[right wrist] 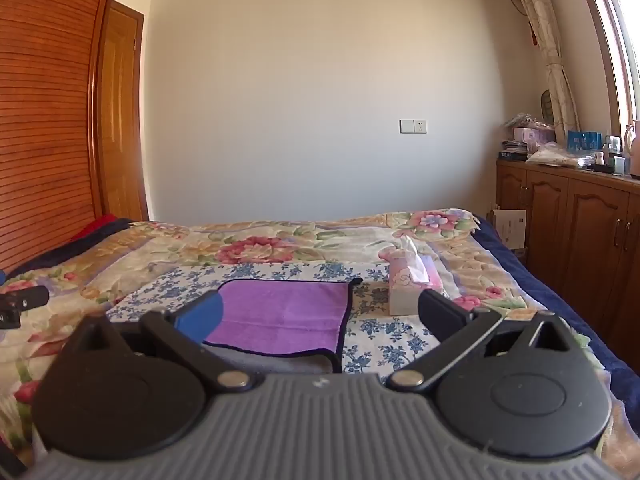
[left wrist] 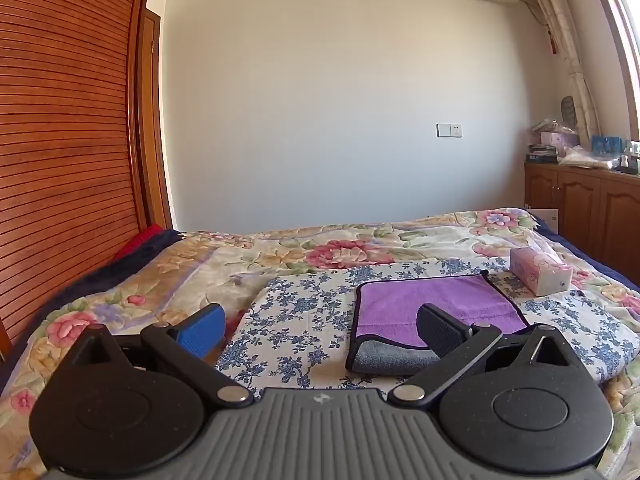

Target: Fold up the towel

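A purple towel (left wrist: 424,304) with a dark border and a grey underside lies folded on a blue-flowered cloth (left wrist: 304,320) on the bed. It also shows in the right wrist view (right wrist: 288,312). My left gripper (left wrist: 320,328) is open and empty, held above the cloth to the towel's left, its right finger over the towel's near edge. My right gripper (right wrist: 320,316) is open and empty, held over the towel's near edge. The left gripper's tip (right wrist: 20,304) shows at the left edge of the right wrist view.
A pink tissue box (left wrist: 540,274) stands on the bed right of the towel, also in the right wrist view (right wrist: 408,284). A slatted wooden wardrobe (left wrist: 60,140) is on the left. Wooden cabinets (right wrist: 568,216) with clutter stand at the right.
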`<action>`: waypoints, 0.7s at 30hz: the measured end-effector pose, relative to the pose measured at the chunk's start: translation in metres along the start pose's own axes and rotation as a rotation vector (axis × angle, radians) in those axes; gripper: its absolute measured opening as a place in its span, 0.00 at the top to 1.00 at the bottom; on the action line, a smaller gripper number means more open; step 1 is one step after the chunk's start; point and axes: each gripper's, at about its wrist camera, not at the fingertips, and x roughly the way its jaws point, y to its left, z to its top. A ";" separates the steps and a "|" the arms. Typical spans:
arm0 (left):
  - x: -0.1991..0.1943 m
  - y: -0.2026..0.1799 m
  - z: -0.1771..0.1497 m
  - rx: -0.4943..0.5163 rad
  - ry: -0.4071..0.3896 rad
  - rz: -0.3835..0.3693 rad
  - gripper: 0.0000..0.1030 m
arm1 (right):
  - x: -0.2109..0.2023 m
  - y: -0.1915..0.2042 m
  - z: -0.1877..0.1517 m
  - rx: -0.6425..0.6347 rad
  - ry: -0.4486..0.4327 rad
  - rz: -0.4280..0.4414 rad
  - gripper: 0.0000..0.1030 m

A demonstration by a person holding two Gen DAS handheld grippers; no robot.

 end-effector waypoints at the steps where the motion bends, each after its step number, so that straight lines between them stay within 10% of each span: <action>1: 0.000 0.000 0.000 -0.001 -0.009 0.001 0.00 | 0.000 0.000 0.000 0.006 0.002 0.001 0.00; 21: 0.000 0.000 0.000 0.013 -0.007 0.005 0.00 | 0.000 0.001 0.001 -0.001 0.003 0.000 0.00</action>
